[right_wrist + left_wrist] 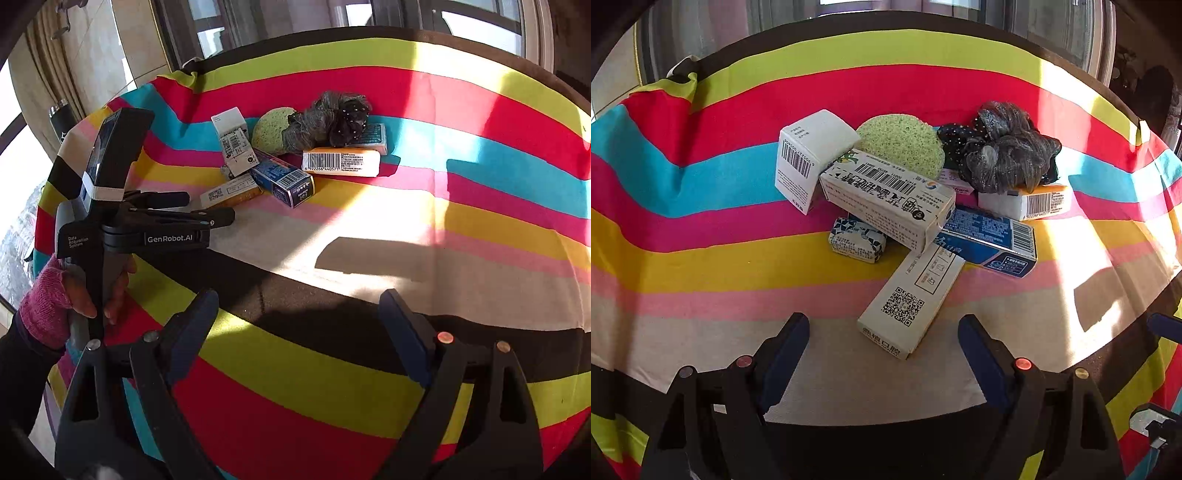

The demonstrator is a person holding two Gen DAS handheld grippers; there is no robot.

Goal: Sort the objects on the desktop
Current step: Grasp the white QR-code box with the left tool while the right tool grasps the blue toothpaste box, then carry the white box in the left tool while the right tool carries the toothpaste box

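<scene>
Striped cloth (701, 229) covers the worktop; boxes lie piled mid-cloth, a QR-coded box (910, 302) nearest, a barcoded carton (886, 199) across it, a green sponge (901, 142) and dark scrunchie (1004, 147) behind. Left claw (884, 354) spread wide, empty, just short of the pile. Right claw (299, 328) also apart, well back.

both tongs, left (882, 332) (hand-held) and right (299, 306), gape wide.

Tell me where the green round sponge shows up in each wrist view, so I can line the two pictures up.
Left wrist view: the green sponge sits above centre, at the back of the pile, behind the long barcode box.
Right wrist view: the sponge is upper centre-left, at the far side of the pile.
Shared landmark: the dark hair scrunchie, touching the sponge's right side in both.
</scene>
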